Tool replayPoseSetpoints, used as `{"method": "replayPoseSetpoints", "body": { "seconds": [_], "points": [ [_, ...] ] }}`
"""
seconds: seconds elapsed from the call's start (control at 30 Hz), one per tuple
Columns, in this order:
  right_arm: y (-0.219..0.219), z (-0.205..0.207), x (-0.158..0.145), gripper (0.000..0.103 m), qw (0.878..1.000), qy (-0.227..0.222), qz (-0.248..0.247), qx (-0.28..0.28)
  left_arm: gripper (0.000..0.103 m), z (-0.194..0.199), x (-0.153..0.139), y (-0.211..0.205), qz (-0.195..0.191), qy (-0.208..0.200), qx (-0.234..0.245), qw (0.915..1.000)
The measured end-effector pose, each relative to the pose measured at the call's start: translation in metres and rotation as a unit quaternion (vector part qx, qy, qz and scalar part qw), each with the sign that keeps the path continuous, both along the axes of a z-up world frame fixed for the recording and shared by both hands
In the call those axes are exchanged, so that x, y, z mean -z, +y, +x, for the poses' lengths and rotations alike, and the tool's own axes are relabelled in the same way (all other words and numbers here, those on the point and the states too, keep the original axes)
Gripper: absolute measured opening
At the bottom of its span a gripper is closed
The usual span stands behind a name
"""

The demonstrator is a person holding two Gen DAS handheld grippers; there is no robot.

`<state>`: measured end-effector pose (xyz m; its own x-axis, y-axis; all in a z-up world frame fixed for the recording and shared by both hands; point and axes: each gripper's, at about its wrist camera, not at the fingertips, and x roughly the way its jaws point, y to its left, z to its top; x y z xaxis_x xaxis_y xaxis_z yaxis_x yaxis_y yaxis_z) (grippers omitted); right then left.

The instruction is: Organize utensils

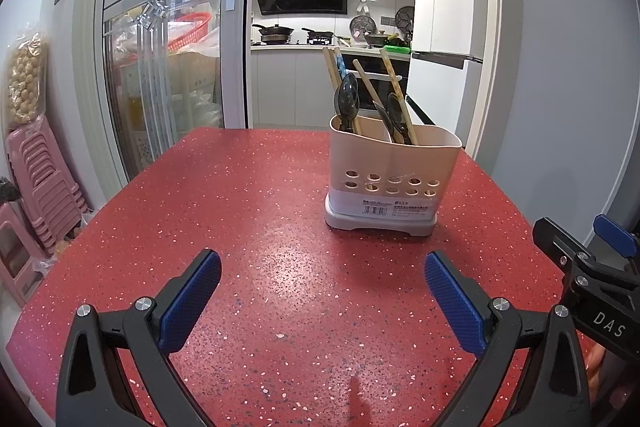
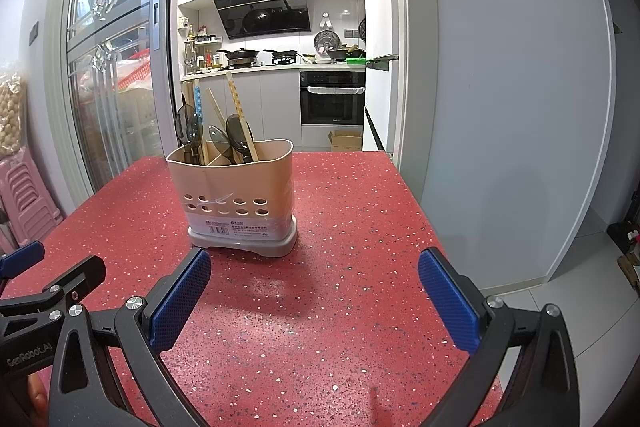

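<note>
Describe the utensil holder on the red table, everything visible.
The utensil holder is a beige plastic caddy with rounded corners, standing upright on a grey drain base on the red speckled table. Two rows of round holes and a barcode label mark its front. An inner divider splits it; dark spoons and wooden chopsticks lean inside. Neither gripper touches it.

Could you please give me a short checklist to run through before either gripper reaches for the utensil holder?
1. Left gripper open, holding nothing: ok.
2. Right gripper open, holding nothing: ok.
3. Utensil holder upright on the red table: ok.
4. Dark spoons and chopsticks mixed across compartments, so sorting unfinished: not ok.
5. Table between grippers and holder free of obstacles: ok.
6. Loose utensils outside the holder: cannot tell beyond these views.
</note>
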<state>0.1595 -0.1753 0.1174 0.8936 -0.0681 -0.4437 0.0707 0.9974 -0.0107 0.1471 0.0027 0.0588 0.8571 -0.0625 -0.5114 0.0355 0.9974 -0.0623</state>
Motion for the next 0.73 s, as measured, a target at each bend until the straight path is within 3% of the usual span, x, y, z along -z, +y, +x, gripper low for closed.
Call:
{"method": "replayPoseSetpoints", "body": {
  "seconds": [0.73],
  "points": [
    [-0.0005, -0.0013, 0.0020, 0.103, 1.000, 0.000, -0.001, -0.001, 0.103, 0.0001, 0.0009, 0.0016, -0.003, 0.003, 0.008, 1.0000]
  ]
}}
